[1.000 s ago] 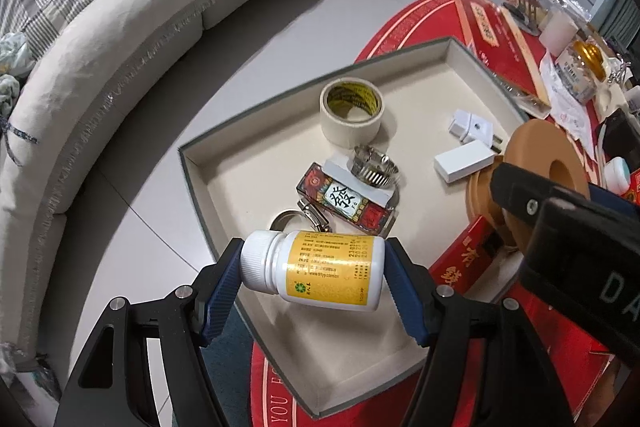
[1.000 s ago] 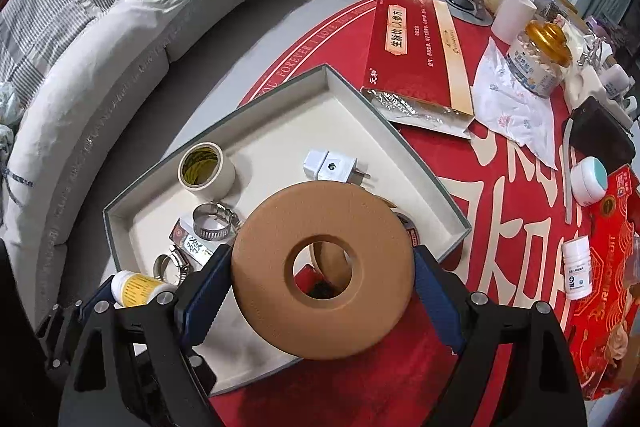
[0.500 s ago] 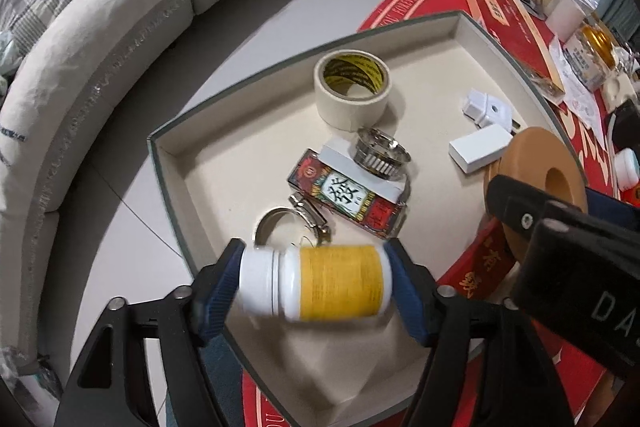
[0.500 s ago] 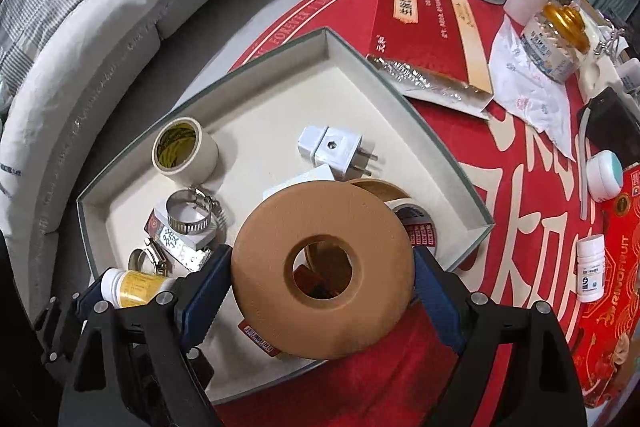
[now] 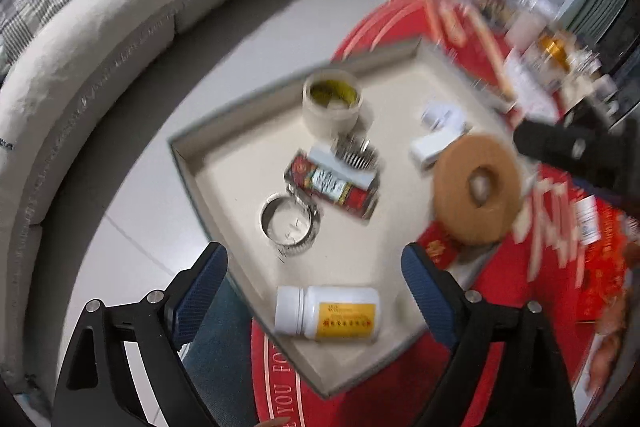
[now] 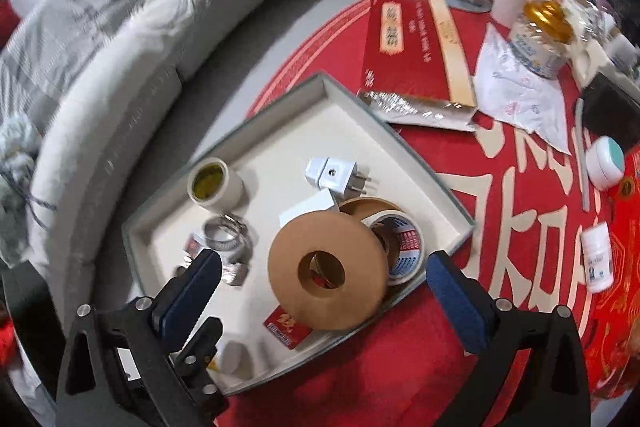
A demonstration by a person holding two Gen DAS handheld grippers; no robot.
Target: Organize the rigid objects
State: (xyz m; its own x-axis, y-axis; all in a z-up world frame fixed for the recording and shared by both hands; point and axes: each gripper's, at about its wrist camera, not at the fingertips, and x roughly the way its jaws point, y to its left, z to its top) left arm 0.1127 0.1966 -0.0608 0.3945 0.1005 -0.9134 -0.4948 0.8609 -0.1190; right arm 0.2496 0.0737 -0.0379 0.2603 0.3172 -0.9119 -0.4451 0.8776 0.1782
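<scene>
- The left claw (image 5: 314,277) has its blue-padded jaws opening, set wide apart and pressing on nothing.
- A white plastic pill bottle with a yellow label (image 5: 327,313) lies on its side in the near corner of the shallow grey-rimmed tray with a cream floor (image 5: 224,183), between the left claw's pads but clear of both.
- The right claw (image 6: 322,289) is also opening, its pads well apart; the flat brown ring-shaped roll of paper tape (image 6: 327,269) sits between them, free of both pads.
- That brown roll rests tilted in the right part of the tray, leaning on a roll of clear tape with red and blue print (image 6: 400,247) and over a small red card (image 6: 287,327).
- Farther into the tray stand a cream masking-tape roll (image 6: 215,183) on the left and a white plug adapter (image 6: 334,175) towards the right.
- A metal hose clamp (image 6: 227,233) lies just nearer than the masking tape; a second metal ring (image 5: 289,223) lies near the pill bottle, beside a red patterned box (image 5: 332,189).
- The tray sits at the left edge of a round worktop under a red cloth with pale lettering (image 6: 500,211).
- On the cloth to the right lie a small white bottle (image 6: 596,257), a white and teal jar (image 6: 606,162) and, farther off, a long red carton (image 6: 416,43).
- A pale grey sofa (image 6: 120,47) curves across the far left.
</scene>
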